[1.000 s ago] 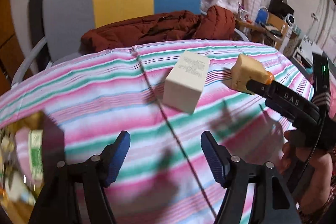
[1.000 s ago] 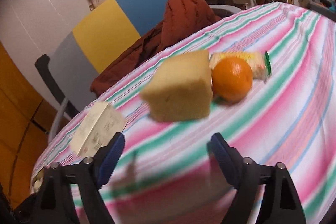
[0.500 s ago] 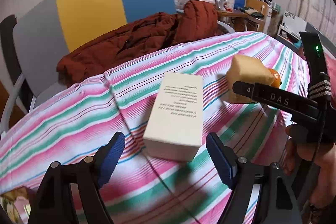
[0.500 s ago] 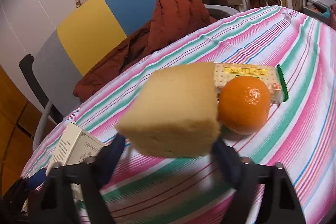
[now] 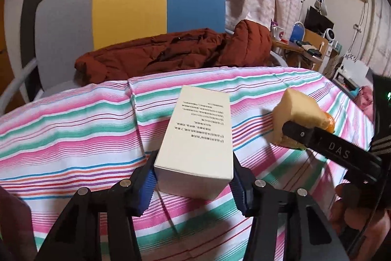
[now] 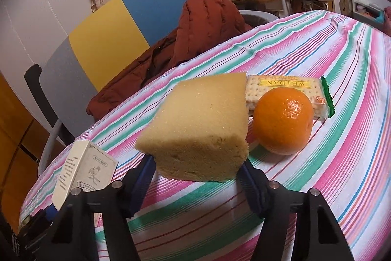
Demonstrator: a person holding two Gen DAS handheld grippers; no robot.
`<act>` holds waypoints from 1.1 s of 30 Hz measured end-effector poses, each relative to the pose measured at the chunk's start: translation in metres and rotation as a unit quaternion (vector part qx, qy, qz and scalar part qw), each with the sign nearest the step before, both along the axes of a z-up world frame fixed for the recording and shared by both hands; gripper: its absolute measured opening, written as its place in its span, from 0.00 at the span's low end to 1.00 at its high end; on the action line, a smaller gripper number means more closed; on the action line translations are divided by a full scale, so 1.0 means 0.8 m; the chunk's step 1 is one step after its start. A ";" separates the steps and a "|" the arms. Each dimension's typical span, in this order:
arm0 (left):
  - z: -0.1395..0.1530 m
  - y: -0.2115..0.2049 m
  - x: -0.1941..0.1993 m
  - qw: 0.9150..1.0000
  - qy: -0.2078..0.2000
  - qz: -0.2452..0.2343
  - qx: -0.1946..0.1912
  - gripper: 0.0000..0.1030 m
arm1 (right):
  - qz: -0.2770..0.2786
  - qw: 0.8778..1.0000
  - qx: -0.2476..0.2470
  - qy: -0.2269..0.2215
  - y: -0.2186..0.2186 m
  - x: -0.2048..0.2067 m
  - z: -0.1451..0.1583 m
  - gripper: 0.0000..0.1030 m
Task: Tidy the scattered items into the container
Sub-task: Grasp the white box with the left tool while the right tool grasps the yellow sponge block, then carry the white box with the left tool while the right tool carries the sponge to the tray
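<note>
Progress: early. My left claw [image 5: 193, 184] has just been closing and now clamps the near end of the cream box [image 5: 199, 136]; my right claw [image 6: 196, 175] has likewise been closing and pinches the yellow sponge [image 6: 200, 126]. Both items sit at the striped bench [image 5: 73, 129]. The orange [image 6: 283, 120] and cracker packet [image 6: 286, 89] lie untouched, and no container is in view. The box's long axis runs straight away from my left claw, printed face up.
</note>
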State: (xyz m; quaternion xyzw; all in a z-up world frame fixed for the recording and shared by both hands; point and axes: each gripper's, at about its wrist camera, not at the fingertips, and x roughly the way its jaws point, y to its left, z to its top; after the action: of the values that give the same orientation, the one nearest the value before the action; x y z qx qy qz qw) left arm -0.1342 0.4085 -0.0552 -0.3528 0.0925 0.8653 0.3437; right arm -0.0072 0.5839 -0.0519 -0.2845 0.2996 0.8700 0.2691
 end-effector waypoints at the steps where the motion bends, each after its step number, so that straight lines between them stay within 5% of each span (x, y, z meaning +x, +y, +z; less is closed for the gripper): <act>1: 0.000 0.000 0.003 1.000 0.004 0.004 -0.003 0.51 | 0.002 1.000 0.001 -0.001 -0.002 0.000 0.000 0.64; 20: -0.001 -0.051 0.079 1.000 0.014 0.028 -0.001 0.49 | 0.052 0.998 0.036 -0.001 -0.086 0.051 0.012 0.63; 33: 0.007 -0.134 0.127 0.995 -0.001 0.081 0.050 0.48 | 0.116 0.992 0.055 0.003 -0.164 0.088 0.019 0.62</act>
State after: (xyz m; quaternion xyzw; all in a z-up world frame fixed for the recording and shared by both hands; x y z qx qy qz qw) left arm -0.0323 0.3009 -0.0494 -0.3428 0.0199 0.8935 0.2896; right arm 0.0630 0.4526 -0.0365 -0.2997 0.2167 0.9113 0.1811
